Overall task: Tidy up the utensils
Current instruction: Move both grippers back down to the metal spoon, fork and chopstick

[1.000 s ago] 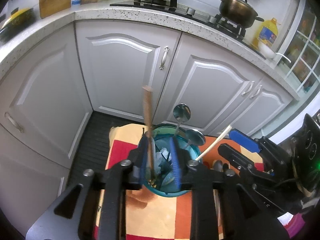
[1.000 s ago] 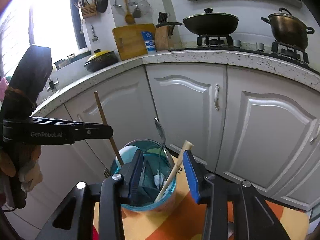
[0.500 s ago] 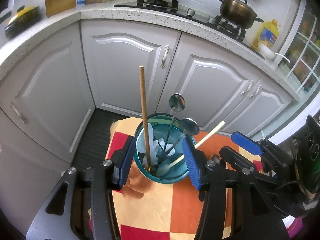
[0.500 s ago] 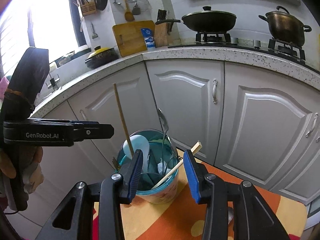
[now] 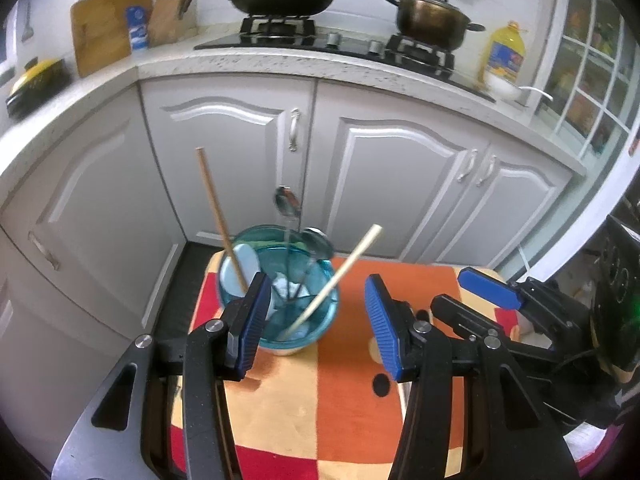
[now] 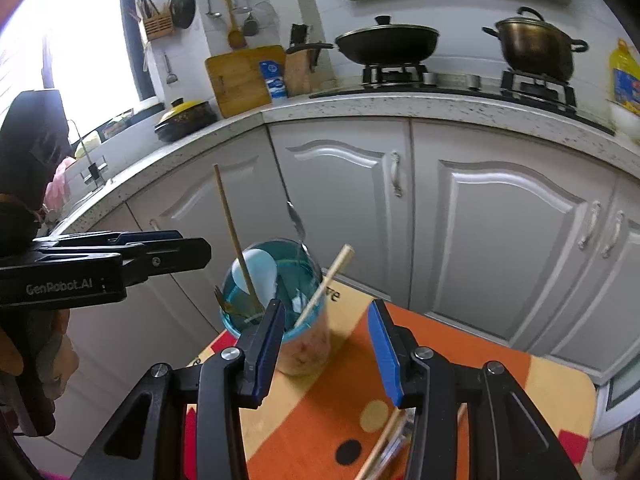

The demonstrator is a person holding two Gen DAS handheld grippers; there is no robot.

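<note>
- Utensils stood in a blue glass cup on the checked cloth of the desk in the left wrist view. The left gripper had its jaws spread and empty, the cup ahead and toward its left pad; a pale chopstick leaned right.
- From the right wrist, the right gripper held its jaws apart on nothing; loose chopsticks lay lengthwise beneath it, probably nearest this hand.

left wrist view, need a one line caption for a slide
Open left gripper hovers empty before a blue glass cup of spoons and chopsticks on an orange checked cloth.
</note>
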